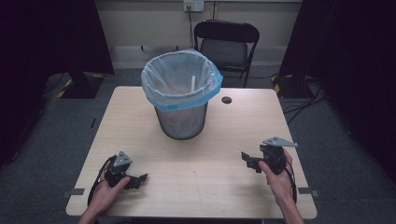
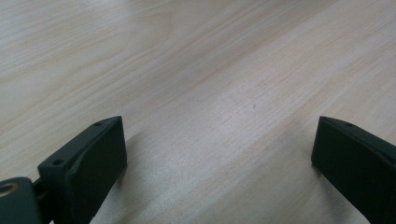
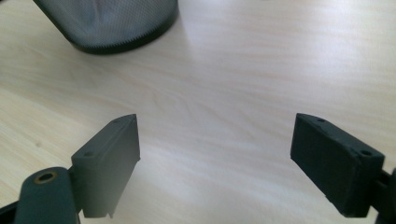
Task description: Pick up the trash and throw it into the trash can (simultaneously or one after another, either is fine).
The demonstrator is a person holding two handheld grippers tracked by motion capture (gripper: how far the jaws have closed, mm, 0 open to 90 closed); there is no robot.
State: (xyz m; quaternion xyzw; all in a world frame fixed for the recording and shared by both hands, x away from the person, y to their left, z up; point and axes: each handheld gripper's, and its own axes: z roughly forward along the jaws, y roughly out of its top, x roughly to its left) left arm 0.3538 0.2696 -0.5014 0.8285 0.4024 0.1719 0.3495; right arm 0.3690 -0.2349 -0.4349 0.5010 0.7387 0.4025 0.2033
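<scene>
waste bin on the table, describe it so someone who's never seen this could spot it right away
Start at the light wooden table and look to its far middle, in front of the black folding chair. The waste bin stands there upright, a dark mesh cylinder. Its clear liner with a blue rim band, folded over the top, sets it apart.

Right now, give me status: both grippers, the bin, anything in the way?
Left gripper open, empty, low over the light wooden table. Right gripper open, empty. Black mesh wastebasket with clear, blue-edged liner upright at table centre. Nothing between grippers and basket.
</scene>
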